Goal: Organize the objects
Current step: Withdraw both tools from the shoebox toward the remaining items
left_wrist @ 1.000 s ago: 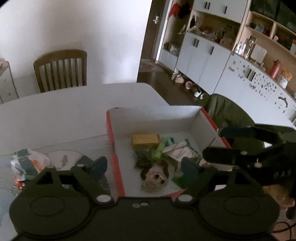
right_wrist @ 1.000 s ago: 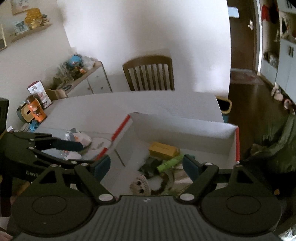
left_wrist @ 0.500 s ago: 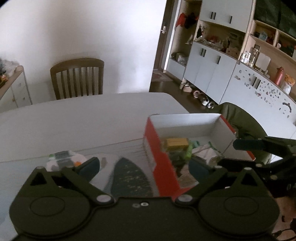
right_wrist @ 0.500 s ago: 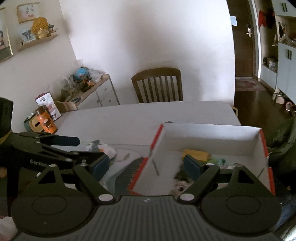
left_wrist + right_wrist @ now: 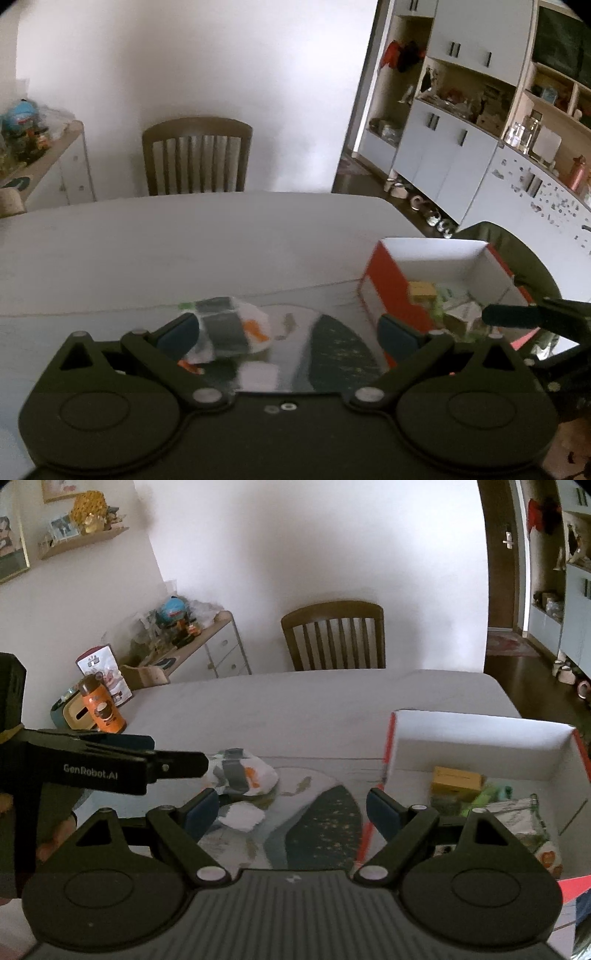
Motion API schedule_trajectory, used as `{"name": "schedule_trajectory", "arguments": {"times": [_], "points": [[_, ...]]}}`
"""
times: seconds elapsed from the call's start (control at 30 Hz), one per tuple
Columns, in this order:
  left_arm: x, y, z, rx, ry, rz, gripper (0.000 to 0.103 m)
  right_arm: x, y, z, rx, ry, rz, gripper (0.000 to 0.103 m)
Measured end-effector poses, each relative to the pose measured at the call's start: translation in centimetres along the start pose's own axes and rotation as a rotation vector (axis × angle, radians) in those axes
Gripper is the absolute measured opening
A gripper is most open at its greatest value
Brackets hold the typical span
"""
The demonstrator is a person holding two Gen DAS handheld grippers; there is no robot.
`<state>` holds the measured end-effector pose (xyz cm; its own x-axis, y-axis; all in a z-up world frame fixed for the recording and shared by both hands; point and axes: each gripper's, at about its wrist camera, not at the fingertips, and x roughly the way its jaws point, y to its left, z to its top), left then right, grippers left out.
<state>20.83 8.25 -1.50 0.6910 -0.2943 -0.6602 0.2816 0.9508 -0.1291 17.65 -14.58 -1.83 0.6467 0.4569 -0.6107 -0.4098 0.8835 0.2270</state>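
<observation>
A white, grey and orange snack packet [image 5: 229, 330] lies on the patterned placemat [image 5: 334, 356], close in front of my left gripper's left finger. My left gripper [image 5: 286, 332] is wide open with nothing held. In the right wrist view the packet [image 5: 242, 775] sits by the tip of the left gripper [image 5: 166, 757], and a white crumpled wad [image 5: 242, 816] lies just in front of my right gripper [image 5: 291, 808], which is open and holds nothing. The red-and-white box [image 5: 480, 738] stands to the right with a yellow pack [image 5: 456, 779], a green item and a wrapper inside.
An orange bottle [image 5: 101, 709] and a tissue holder stand at the table's left edge. A wooden chair [image 5: 197, 155] is at the far side. The right gripper [image 5: 517, 315] reaches in beside the box [image 5: 384, 273]. Cabinets line the right wall.
Both grippers have swung left, away from above the box toward the placemat and the packet. The box now sits at the right of both views. The left jaws have widened a little.
</observation>
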Motion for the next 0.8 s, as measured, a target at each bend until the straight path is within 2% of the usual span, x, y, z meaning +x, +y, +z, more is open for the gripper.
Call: {"name": "schedule_trajectory", "arguments": {"times": [0.13, 0.4, 0.53, 0.63, 0.8], "points": [[0.3, 2.2, -0.6, 0.013, -0.006, 0.013, 0.102, 1.5, 2.0, 0.0, -0.016, 0.019, 0.005, 0.087], [1.5, 6.3, -1.9, 0.0, 0.032, 0.011, 0.102, 5.1, 4.6, 0.3, -0.064, 0.103, 0.016, 0.087], [2.8, 7.9, -1.9, 0.002, 0.055, -0.003, 0.102, 6.9, 5.2, -0.1, -0.066, 0.137, 0.007, 0.087], [3.7, 8.8, -1.9, 0.001, 0.072, -0.049, 0.102, 8.4, 5.5, -0.5, -0.06, 0.161, 0.008, 0.087], [5.9, 9.5, -1.8, 0.001, 0.081, -0.057, 0.102, 10.9, 6.0, -1.2, -0.094, 0.205, -0.006, 0.088]]}}
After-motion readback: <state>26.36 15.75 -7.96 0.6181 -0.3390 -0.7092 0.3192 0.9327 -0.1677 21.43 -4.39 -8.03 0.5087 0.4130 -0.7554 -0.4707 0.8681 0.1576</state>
